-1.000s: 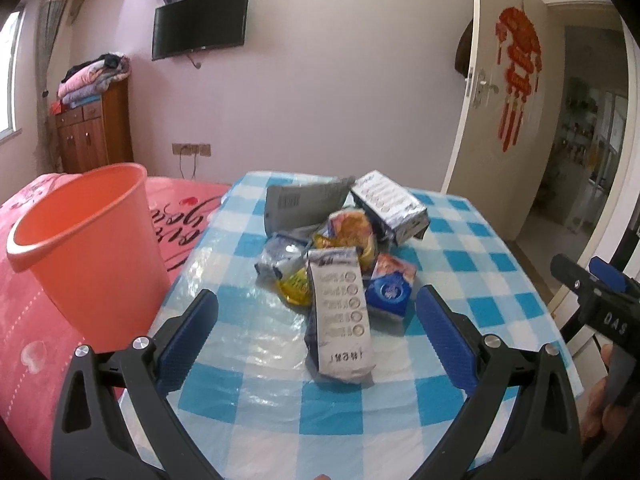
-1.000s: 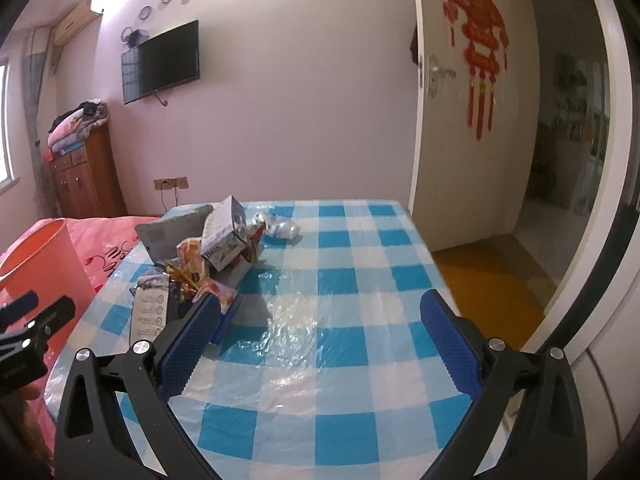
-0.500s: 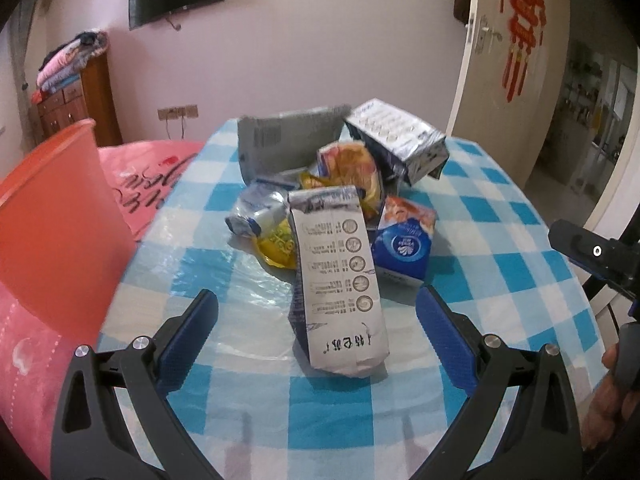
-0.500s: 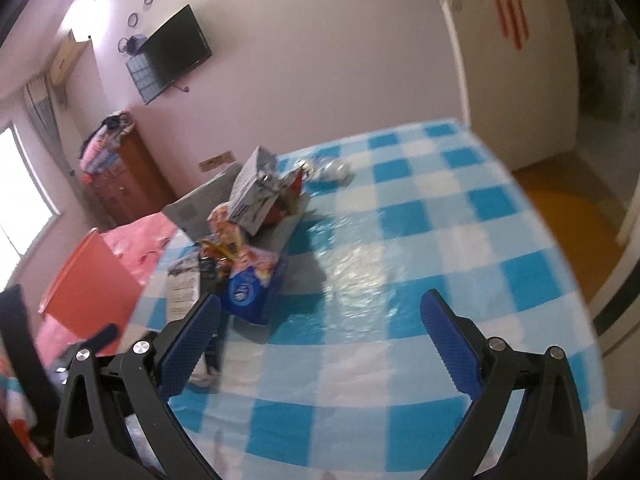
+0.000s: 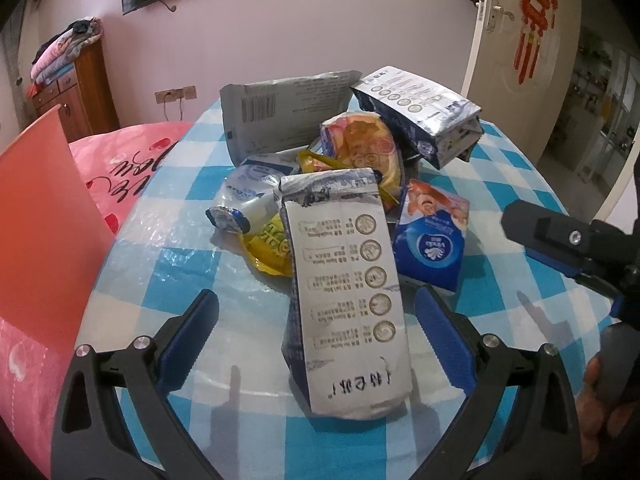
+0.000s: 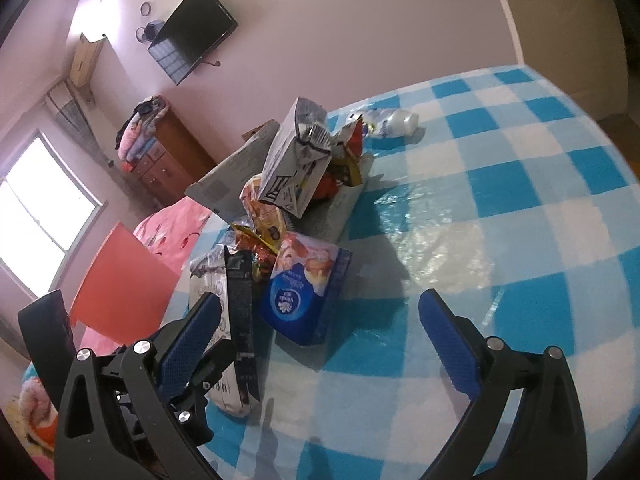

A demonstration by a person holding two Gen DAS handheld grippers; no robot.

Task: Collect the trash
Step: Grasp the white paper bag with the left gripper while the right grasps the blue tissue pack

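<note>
Left wrist view: trash pile sits mid-frame on the counter (image 5: 520, 184). Long carton (image 5: 344, 280) lies lowest in frame, between the left tool's (image 5: 316, 340) fingers. Tissue pack (image 5: 430, 240) just right of it; crushed bottle (image 5: 244, 200) upper left of it. Second carton (image 5: 420, 108) at pile's upper right. Bin (image 5: 40, 220) at left edge. Right tool (image 5: 560, 240) at right edge.

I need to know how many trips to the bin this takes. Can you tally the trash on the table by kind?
Milk cartons: 2
Grey mailer bag: 1
Blue tissue pack: 1
Snack wrappers: 2
Crushed plastic bottles: 2
Total: 8, though more may be hidden in the pile.
</note>
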